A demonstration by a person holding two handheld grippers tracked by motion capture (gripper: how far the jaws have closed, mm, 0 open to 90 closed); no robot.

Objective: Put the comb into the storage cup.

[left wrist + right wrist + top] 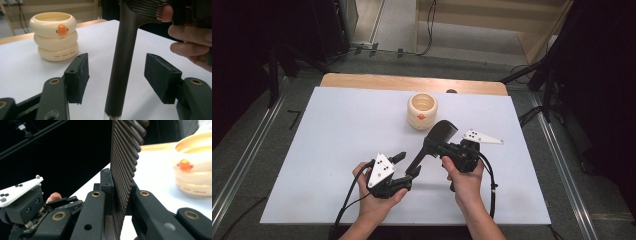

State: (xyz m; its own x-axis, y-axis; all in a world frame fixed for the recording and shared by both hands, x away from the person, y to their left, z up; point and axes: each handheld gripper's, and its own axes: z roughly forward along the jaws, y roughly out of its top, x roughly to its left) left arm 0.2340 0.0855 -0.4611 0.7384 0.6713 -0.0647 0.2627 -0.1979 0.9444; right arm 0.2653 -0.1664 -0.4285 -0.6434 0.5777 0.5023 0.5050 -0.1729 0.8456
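High view: cream ringed cup (422, 111) stands upright, inside unclear.

One black comb (435, 141), one cream ringed pot (422, 111) — two grippers, left (404, 165), right (443, 148)

Both forearms are brought in from the near edge of the scene. The left gripper (404, 165) is cupped from below in the left hand (374, 192), its jaws pointed to the far right and held apart, with nothing pressed by the pads (80, 75). The right gripper (443, 146) is gripped in the right hand (464, 180) just to the right of it, aimed left, its jaws clamped tight together. The two grippers are kept close, nearly meeting.
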